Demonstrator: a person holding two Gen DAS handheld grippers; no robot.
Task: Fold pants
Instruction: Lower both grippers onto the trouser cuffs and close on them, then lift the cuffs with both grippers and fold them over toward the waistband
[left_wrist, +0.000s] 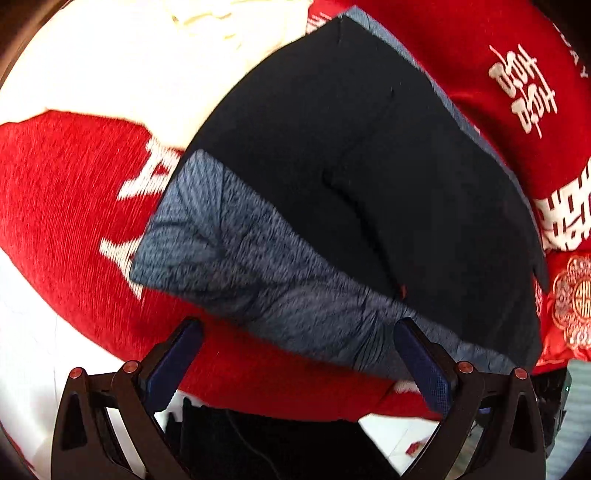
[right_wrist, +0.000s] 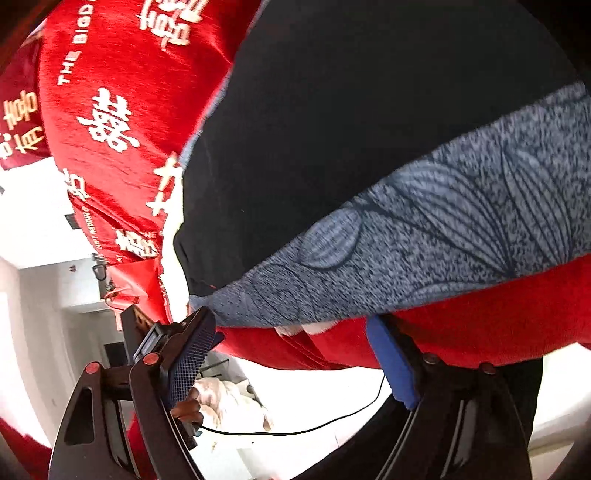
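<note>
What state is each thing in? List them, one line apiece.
pants: lying flat on the red cover, dark side up, blue-grey patterned band along the near edge, not gripped.
red cover: spread under the pants, white characters showing.
left gripper: jaws open, just short of the band's edge, holding nothing.
right gripper: jaws open, at the band's corner, holding nothing.

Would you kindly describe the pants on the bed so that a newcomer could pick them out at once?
Start from the red bedspread with white lettering that fills both views. Lying flat on it is one dark garment, the pants. They are navy-black with a wide grey-blue band printed with fine leaf veins along the near edge, the only piece here that is neither red nor white.
</note>
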